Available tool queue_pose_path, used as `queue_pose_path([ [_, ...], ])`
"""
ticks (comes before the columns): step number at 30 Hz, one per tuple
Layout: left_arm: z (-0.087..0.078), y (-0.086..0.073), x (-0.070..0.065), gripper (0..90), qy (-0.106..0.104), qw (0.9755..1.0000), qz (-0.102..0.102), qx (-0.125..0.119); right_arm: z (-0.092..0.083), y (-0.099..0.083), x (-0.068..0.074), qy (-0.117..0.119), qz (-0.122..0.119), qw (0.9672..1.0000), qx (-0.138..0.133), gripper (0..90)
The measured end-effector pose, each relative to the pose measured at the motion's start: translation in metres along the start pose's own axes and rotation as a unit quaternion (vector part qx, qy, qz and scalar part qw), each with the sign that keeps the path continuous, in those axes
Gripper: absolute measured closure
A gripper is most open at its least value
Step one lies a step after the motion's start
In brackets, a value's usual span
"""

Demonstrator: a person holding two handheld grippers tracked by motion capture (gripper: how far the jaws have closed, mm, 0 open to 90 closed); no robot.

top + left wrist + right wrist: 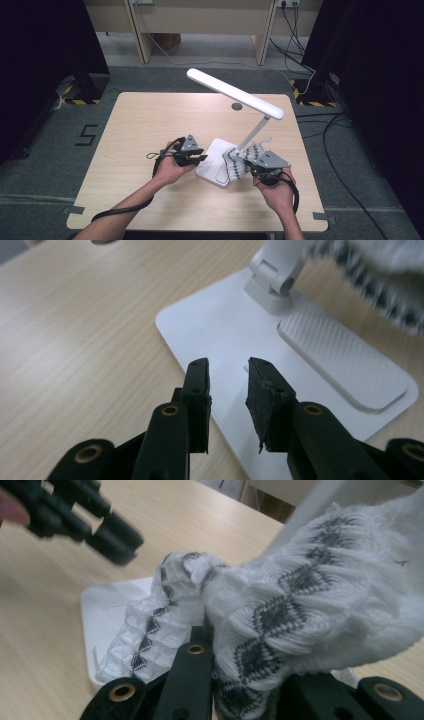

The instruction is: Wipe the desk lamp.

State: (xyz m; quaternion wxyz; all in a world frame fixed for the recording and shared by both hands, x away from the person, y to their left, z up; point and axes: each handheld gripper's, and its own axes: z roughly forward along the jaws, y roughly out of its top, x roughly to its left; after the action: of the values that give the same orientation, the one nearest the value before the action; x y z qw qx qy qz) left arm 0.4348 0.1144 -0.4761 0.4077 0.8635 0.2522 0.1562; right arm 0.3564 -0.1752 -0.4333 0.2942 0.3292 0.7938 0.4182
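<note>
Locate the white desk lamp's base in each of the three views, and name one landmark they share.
High view: the lamp base lies at table centre, between the grippers.
Left gripper view: it fills the centre and right, beyond the jaw tips.
Right gripper view: a corner shows at lower left, partly under the patterned cloth.
Shared landmark: the light wooden table.

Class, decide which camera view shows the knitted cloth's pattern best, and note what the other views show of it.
The right gripper view: the knitted cloth is close, with clear grey diamonds, clamped in the right gripper. The high view shows it small over the lamp base. The left gripper view catches a blurred edge at top right.
</note>
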Motion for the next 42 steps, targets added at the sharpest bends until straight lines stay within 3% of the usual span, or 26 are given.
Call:
queue_pose_path([
  [4, 0.012, -0.005, -0.003, 70.6, -0.001, 1.0000, -0.006, 0.005, -0.005, 0.002, -0.007, -0.015, 0.003, 0.9999, -0.005, 83.6],
  [11, 0.015, -0.009, -0.001, 70.6, 0.003, 0.9997, -0.023, 0.004, -0.017, 0.016, -0.018, -0.053, 0.008, 0.9982, -0.026, 83.6],
  [23, 0.020, -0.017, 0.002, 64.9, 0.000, 0.9986, -0.051, 0.013, -0.019, 0.033, -0.019, -0.102, 0.006, 0.9933, -0.053, 83.3],
  [34, 0.022, -0.016, -0.002, 65.0, 0.003, 0.9989, -0.045, 0.012, -0.023, 0.044, -0.025, -0.121, -0.003, 0.9907, -0.062, 83.1],
  [42, 0.022, -0.015, -0.004, 66.7, 0.007, 0.9993, -0.034, 0.015, -0.022, 0.037, -0.030, -0.128, 0.002, 0.9908, -0.043, 83.3],
])
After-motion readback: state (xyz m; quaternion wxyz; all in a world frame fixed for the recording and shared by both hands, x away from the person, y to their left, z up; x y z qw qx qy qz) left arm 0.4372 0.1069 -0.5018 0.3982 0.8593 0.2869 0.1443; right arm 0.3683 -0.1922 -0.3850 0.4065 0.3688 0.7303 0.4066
